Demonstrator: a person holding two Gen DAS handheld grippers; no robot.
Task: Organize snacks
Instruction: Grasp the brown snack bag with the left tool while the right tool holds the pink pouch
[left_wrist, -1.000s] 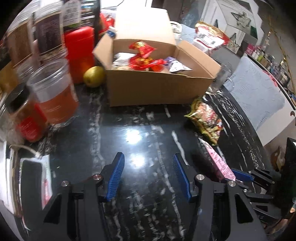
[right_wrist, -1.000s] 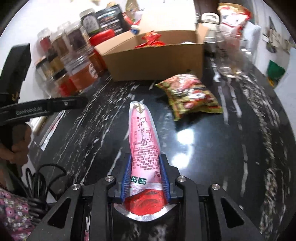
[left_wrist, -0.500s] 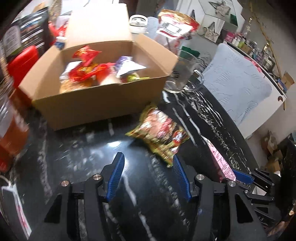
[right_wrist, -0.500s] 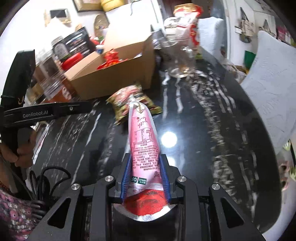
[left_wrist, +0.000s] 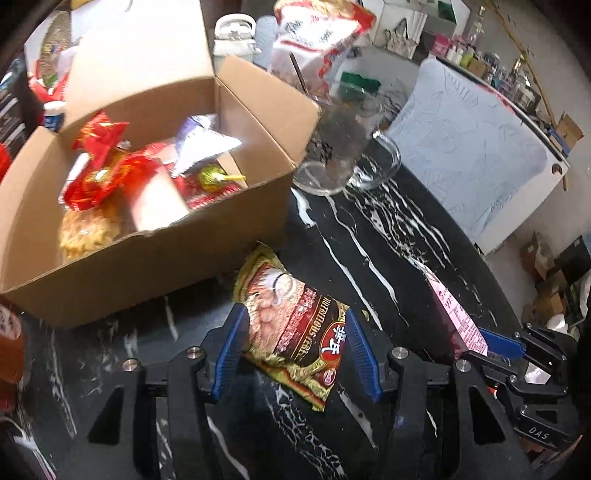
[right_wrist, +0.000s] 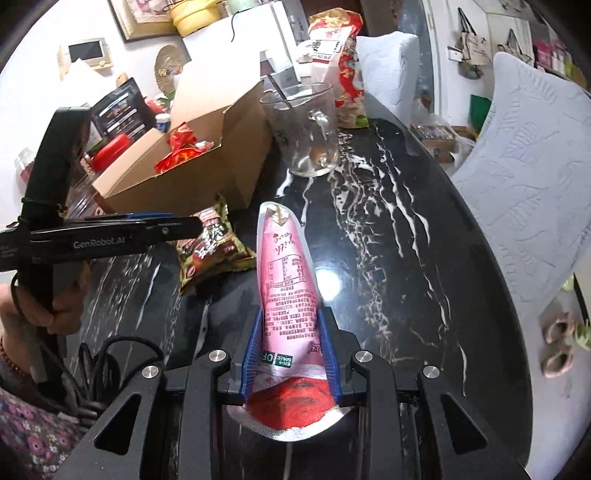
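Two grippers hovered over the tabletop (left_wrist: 388, 236): right gripper (right_wrist: 290, 354) clamped on a pink pouch (right_wrist: 286, 273), left gripper (left_wrist: 295, 350) spread apart, straddling a brown snack packet (left_wrist: 291, 325).

Black white-veined table (right_wrist: 388, 229), pink pouch (right_wrist: 290, 280), brown box (left_wrist: 122, 266).

A lived-in home: cluttered marble table (right_wrist: 406, 229), spice jars, hanging tote bags (right_wrist: 469, 48).
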